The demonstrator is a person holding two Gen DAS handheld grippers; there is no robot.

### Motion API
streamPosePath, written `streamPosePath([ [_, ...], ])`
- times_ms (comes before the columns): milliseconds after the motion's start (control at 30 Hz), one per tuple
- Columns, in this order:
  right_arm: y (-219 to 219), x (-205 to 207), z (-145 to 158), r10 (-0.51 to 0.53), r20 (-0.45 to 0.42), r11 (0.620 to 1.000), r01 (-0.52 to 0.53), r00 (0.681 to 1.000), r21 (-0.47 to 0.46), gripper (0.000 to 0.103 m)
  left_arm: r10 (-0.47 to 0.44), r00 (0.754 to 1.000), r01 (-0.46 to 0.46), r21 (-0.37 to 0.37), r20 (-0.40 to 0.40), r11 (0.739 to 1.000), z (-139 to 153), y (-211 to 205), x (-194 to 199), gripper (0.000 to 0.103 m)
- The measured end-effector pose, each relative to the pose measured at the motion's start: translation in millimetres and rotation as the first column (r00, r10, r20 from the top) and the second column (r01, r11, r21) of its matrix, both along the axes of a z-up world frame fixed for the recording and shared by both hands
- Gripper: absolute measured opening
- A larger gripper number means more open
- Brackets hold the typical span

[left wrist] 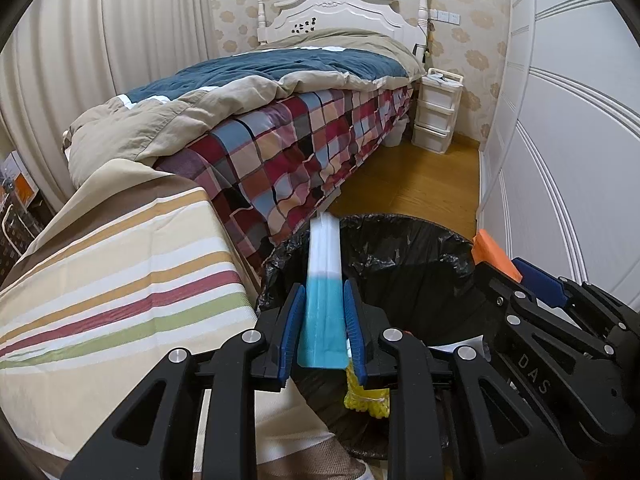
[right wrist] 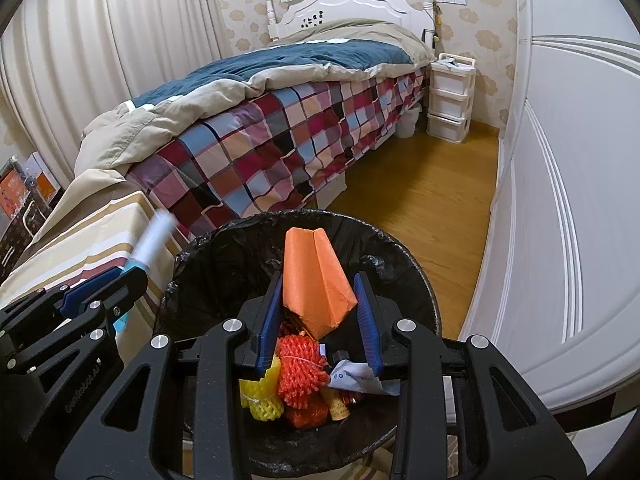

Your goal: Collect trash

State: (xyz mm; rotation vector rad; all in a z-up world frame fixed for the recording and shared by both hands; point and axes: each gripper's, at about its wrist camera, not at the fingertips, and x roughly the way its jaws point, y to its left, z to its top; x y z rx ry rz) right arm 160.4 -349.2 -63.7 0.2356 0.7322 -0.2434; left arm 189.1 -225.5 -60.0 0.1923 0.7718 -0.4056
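bedroom with a wood floor [right wrist: 420, 200], shot along two handheld grippers. showed a bed [left wrist: 280, 152] under a checked red-and-blue cover and a teal-and-beige quilt, a white headboard [left wrist: 332, 8] against flowered wallpaper, a white drawer unit [left wrist: 436, 108] in the far corner and white wardrobe doors [left wrist: 560, 140] down the right side. caught a striped cloth [left wrist: 120, 264] draped at the left, just beside a bin [right wrist: 240, 248] lined with a black bag. held a blue-and-white packet [left wrist: 325, 248] lengthwise in the left gripper [left wrist: 323, 286], jaws clenched on it with a blue pad against each side of its blue end, white end reaching out over the bin's left rim and blurred in the right wrist view. gripped a folded orange wedge [right wrist: 308, 248] in the right gripper [right wrist: 318, 280], jaws grasping its wide lower end, narrow end up, above the middle of the bin's mouth. found at the bottom of the bin: a yellow foam net [right wrist: 262, 396], a red-orange net [right wrist: 300, 368] touching it, a cork [right wrist: 338, 402] and a crumpled white wrapper [right wrist: 360, 378] just beside. poised both grippers side by side over the bin, tilted downward, left one nearer the striped cloth, right one nearer the wardrobe doors.
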Motion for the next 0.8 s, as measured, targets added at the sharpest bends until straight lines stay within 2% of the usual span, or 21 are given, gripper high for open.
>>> streamPosePath([
  [67, -0.3, -0.3, -0.5, -0.004, 0.002, 1.0, 0.004, 1.0, -0.004, 0.035, 0.002, 1.0, -0.002, -0.001, 0.006, 1.0, 0.4, -0.5, -0.6, 0.038],
  [300, -4.1, 0.0, -1.0, -0.017, 0.001, 1.0, 0.017, 1.0, -0.002, 0.036, 0.003, 1.0, -0.003, -0.002, 0.024, 1.0, 1.5, -1.7, -2.0, 0.055],
  [367, -5.0, -0.8, -0.6, -0.021, 0.003, 1.0, 0.021, 1.0, -0.004, 0.044, 0.004, 1.0, -0.004, -0.006, 0.025, 1.0, 2.4, 0.1, -1.1, 0.059],
  [567, -8.4, -4.0, 1.6, -0.037, 0.01, 0.999, 0.037, 0.999, -0.007, 0.045, 0.017, 0.999, -0.016, -0.017, 0.03, 1.0, 4.3, 3.9, -1.2, 0.07],
  [600, -8.9, -4.3, 1.5, -0.04, 0.01, 0.999, 0.04, 0.999, -0.007, 0.046, 0.019, 0.999, -0.018, -0.017, 0.03, 1.0, 4.6, 4.1, -1.3, 0.07],
  [667, -9.5, -4.5, 1.3, -0.046, 0.011, 0.999, 0.046, 0.999, -0.008, 0.056, 0.025, 0.999, -0.024, -0.017, 0.034, 1.0, 5.3, 4.7, -1.7, 0.074],
  [800, -11.2, -6.4, 1.6, -0.06, 0.015, 0.998, 0.06, 0.998, -0.014, 0.063, 0.03, 0.999, -0.029, -0.011, 0.04, 1.0, 6.2, 5.7, -2.3, 0.078],
])
